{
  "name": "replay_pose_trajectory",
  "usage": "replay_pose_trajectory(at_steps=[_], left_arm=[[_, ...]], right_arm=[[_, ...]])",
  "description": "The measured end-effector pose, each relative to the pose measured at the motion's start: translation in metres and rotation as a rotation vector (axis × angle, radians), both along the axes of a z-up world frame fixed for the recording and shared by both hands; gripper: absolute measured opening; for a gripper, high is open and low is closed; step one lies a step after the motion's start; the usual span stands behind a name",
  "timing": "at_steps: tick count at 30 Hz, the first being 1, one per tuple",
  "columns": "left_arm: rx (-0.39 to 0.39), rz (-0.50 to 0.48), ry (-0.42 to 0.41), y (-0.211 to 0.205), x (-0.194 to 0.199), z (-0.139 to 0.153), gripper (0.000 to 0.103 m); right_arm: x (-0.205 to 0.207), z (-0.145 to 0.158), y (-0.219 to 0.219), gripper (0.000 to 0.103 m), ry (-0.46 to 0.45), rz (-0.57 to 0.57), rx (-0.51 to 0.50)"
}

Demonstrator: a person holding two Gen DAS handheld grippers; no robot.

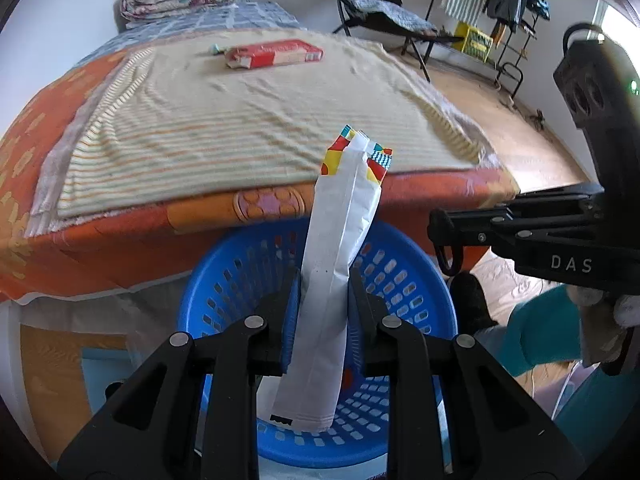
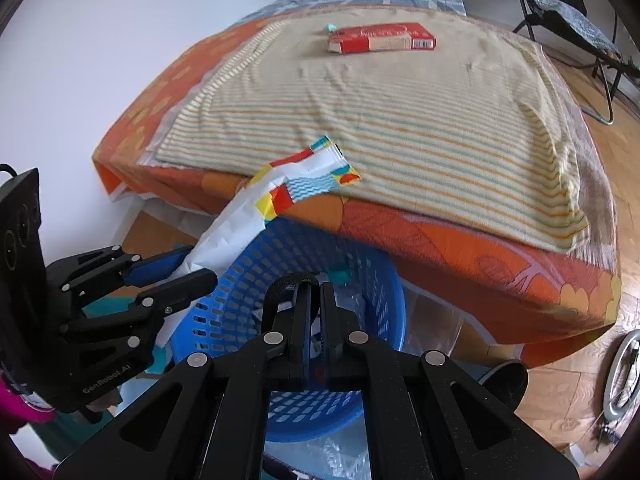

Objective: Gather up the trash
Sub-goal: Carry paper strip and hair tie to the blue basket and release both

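While my left gripper (image 1: 322, 320) is clamped on the white paper bag (image 1: 340, 248), it hangs over the blue basket (image 1: 420, 280), printed end up at 12 o'clock. Bag looks light, thin, crushable; mid-body hold seems right, though it will likely flop on release. My right gripper (image 2: 314, 324) has jaws together, nothing visible between them, low over the basket too. Red carton (image 2: 380, 40) sits on the bed (image 2: 400, 128) at 12 o'clock, probably stiff, take it across the narrow side. Bed edge crowds the basket's far rim.
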State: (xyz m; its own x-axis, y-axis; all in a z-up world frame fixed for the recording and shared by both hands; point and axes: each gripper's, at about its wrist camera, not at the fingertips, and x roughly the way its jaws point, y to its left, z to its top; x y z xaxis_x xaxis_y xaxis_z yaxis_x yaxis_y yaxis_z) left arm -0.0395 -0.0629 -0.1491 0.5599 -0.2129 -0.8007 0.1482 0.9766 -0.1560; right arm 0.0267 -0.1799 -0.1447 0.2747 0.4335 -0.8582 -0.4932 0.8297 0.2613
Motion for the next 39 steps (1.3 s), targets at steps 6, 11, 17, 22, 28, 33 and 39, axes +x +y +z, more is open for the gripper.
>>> replay_pose_trajectory(at_steps=[6,11,17,22,28,33,39], left_arm=[[0.019,-0.008,0.03,-0.003,-0.001,-0.01,0.022],[0.024,0.005,0.048,-0.001,0.001,-0.014,0.022],[0.026,0.012,0.08,0.002,0.002,-0.021,0.026],[0.028,0.018,0.084,0.003,0.001,-0.022,0.039],[0.016,0.03,0.096,0.006,0.002,-0.023,0.039],[0.019,0.033,0.095,0.007,0.002,-0.022,0.039],[0.02,0.035,0.094,0.007,0.003,-0.022,0.039]], right_arm=[[-0.001,-0.007,0.005,0.003,0.022,0.017,-0.015],[-0.002,-0.012,0.007,0.003,0.036,0.028,-0.02],[-0.003,-0.015,0.007,0.003,0.05,0.025,-0.023],[0.0,-0.019,0.005,0.003,0.076,0.016,-0.026],[0.004,-0.024,0.002,0.024,0.111,-0.007,-0.025],[0.004,-0.021,0.001,0.042,0.104,-0.013,-0.023],[0.005,-0.022,0.003,0.042,0.116,-0.019,-0.033]])
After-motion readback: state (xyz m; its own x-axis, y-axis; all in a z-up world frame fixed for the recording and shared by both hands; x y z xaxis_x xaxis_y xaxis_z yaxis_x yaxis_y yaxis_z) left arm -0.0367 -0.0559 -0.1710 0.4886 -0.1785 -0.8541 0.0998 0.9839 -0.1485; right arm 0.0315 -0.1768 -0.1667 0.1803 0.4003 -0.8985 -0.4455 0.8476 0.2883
